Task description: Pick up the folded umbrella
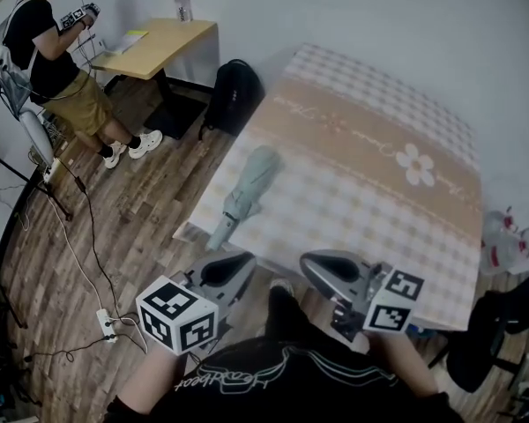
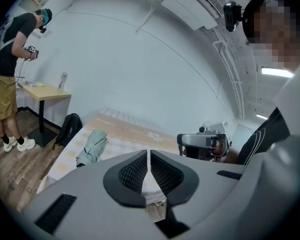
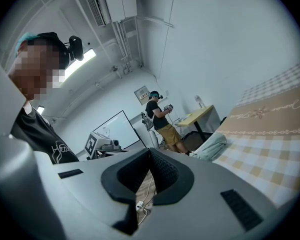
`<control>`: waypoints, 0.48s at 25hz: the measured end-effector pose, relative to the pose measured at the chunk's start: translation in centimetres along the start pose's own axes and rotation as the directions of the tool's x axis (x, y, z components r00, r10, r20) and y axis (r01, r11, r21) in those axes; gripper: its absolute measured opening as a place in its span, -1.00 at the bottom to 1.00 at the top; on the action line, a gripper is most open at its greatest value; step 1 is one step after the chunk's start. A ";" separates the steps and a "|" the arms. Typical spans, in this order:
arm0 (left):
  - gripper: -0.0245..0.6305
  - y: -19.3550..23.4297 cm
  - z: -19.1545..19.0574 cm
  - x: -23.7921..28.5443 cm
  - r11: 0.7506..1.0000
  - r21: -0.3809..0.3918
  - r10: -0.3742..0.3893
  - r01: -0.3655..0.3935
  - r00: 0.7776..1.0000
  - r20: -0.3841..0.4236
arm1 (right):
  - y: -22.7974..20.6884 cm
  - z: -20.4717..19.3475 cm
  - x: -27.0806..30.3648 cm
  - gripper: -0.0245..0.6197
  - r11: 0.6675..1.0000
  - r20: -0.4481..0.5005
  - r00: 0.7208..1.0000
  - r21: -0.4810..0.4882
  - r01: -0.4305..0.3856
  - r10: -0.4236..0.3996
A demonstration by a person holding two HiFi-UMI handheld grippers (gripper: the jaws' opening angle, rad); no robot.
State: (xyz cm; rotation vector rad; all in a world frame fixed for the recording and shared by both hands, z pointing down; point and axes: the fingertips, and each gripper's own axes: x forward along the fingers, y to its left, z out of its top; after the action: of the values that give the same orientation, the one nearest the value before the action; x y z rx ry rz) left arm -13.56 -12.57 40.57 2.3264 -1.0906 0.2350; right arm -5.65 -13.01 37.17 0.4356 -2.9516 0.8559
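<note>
The folded umbrella (image 1: 249, 188) is pale green and lies on the checked tablecloth (image 1: 361, 210) near the table's left edge, handle end toward me. It also shows in the left gripper view (image 2: 92, 146) and the right gripper view (image 3: 212, 146). My left gripper (image 1: 240, 263) hovers just short of the table's near edge, below the umbrella's handle, shut and empty (image 2: 149, 155). My right gripper (image 1: 313, 263) hangs beside it to the right, also shut with nothing held (image 3: 150, 154). Neither touches the umbrella.
A black backpack (image 1: 234, 95) leans at the table's far left corner. Beyond it stands a wooden desk (image 1: 159, 42) with a person (image 1: 57, 69) next to it. Cables and a power strip (image 1: 103, 324) lie on the wood floor. Plastic bottles (image 1: 511, 245) sit right of the table.
</note>
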 end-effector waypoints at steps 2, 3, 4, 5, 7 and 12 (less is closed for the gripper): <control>-0.93 1.4 0.0 0.7 0.999 -0.002 0.037 -0.037 0.999 -0.034 | -0.8 0.6 0.4 -0.89 1.000 -0.002 1.000 0.006 -0.004 0.004; -0.93 2.0 -0.1 1.3 0.999 -0.004 0.051 -0.052 0.997 -0.057 | -1.3 0.9 0.6 -0.89 1.000 -0.006 1.000 0.008 -0.007 0.007; -0.92 2.7 -0.2 1.8 0.998 -0.007 0.061 -0.061 0.995 -0.080 | -1.9 1.2 0.9 -0.89 1.000 -0.012 1.000 0.010 -0.009 0.010; -0.89 3.3 -0.4 2.3 0.998 -0.009 0.068 -0.069 0.992 -0.102 | -2.5 1.5 1.2 -0.89 1.000 -0.016 1.000 0.013 -0.012 0.012; -0.80 4.6 -0.4 3.4 0.996 -0.006 0.084 -0.085 0.988 -0.128 | -3.8 2.0 1.8 -0.89 1.000 -0.022 1.000 0.017 -0.017 0.018; -0.48 8.3 0.6 6.2 0.989 0.018 0.147 -0.146 0.978 -0.145 | -7.5 2.7 2.8 -0.89 0.999 -0.033 0.999 0.046 -0.008 0.009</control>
State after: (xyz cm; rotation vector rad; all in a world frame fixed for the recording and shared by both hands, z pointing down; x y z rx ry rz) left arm -15.76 -21.23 45.80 2.1981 -1.1900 0.4579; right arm -6.18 -21.24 39.16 0.4073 -2.9104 0.9247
